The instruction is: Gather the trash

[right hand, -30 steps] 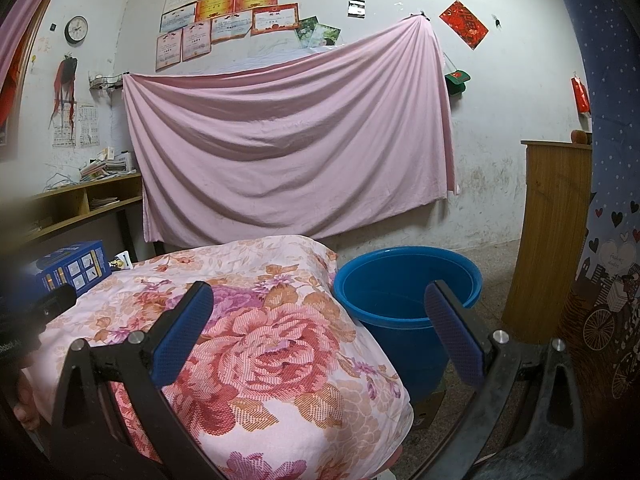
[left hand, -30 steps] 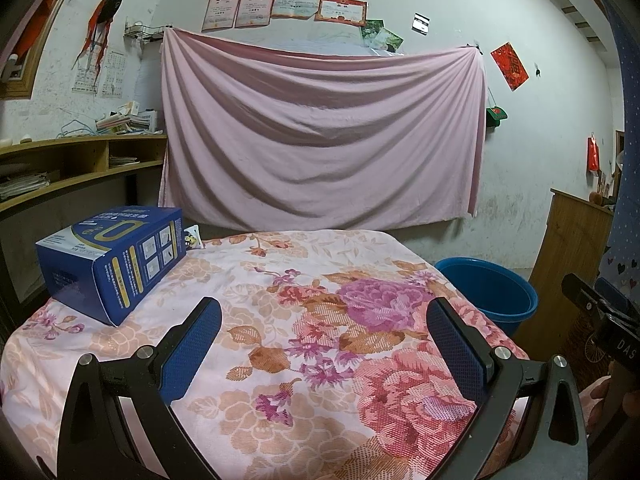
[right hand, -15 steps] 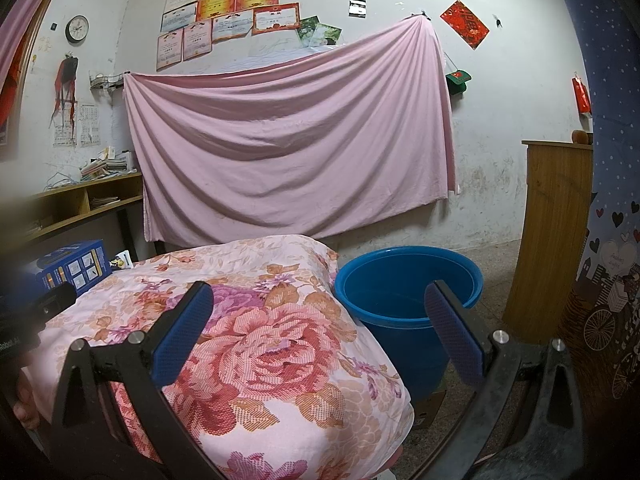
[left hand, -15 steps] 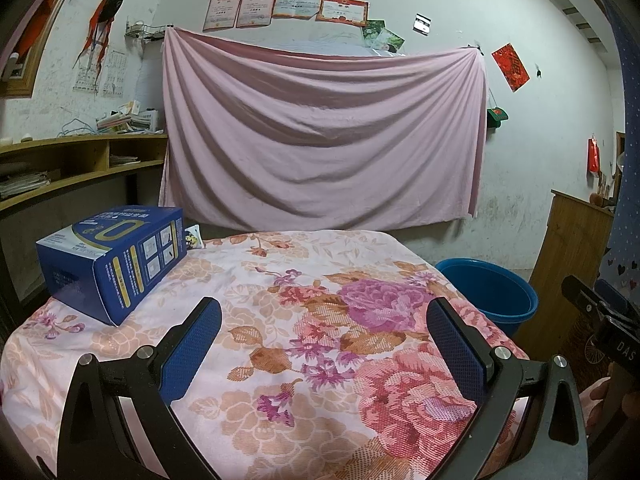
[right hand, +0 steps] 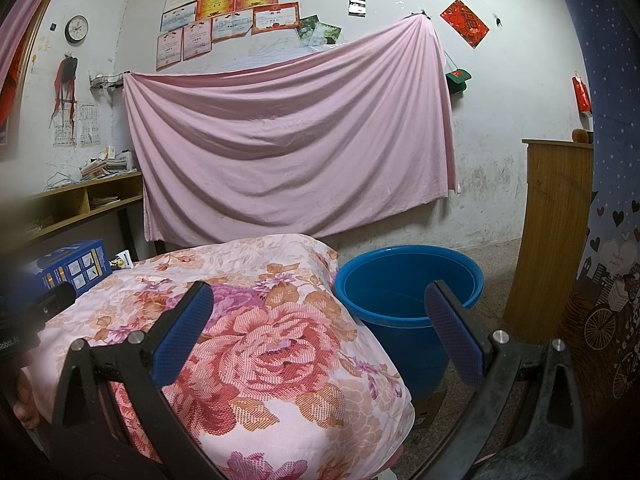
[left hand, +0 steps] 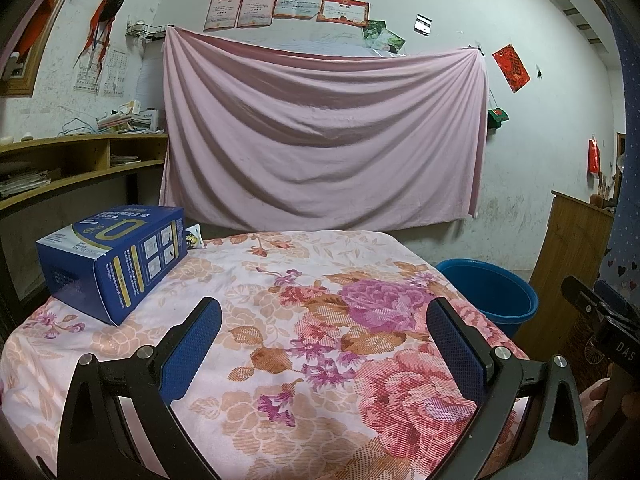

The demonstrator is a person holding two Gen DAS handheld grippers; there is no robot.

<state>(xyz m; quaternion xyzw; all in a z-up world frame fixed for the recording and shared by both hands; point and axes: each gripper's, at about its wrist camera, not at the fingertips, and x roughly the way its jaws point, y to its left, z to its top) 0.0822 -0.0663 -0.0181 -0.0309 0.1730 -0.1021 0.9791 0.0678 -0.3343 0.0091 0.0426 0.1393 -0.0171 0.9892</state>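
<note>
A blue carton box (left hand: 114,264) lies on the floral tablecloth (left hand: 304,320) at the far left, with a small white packet (left hand: 194,237) tucked behind it. My left gripper (left hand: 322,324) hovers open over the near middle of the table, nothing between its blue pads. A blue plastic bucket (right hand: 408,300) stands on the floor off the table's right side. My right gripper (right hand: 318,306) is open above the table's right corner, its right finger in front of the bucket. The same box (right hand: 72,268) and packet (right hand: 122,261) show far left in the right wrist view, and the bucket (left hand: 490,294) shows in the left wrist view.
A pink sheet (left hand: 320,140) hangs on the back wall. Wooden shelves (left hand: 76,164) run along the left. A wooden cabinet (right hand: 556,232) stands right of the bucket, beside a patterned blue curtain (right hand: 612,240). The other gripper's body (left hand: 600,320) and a hand show at the right edge.
</note>
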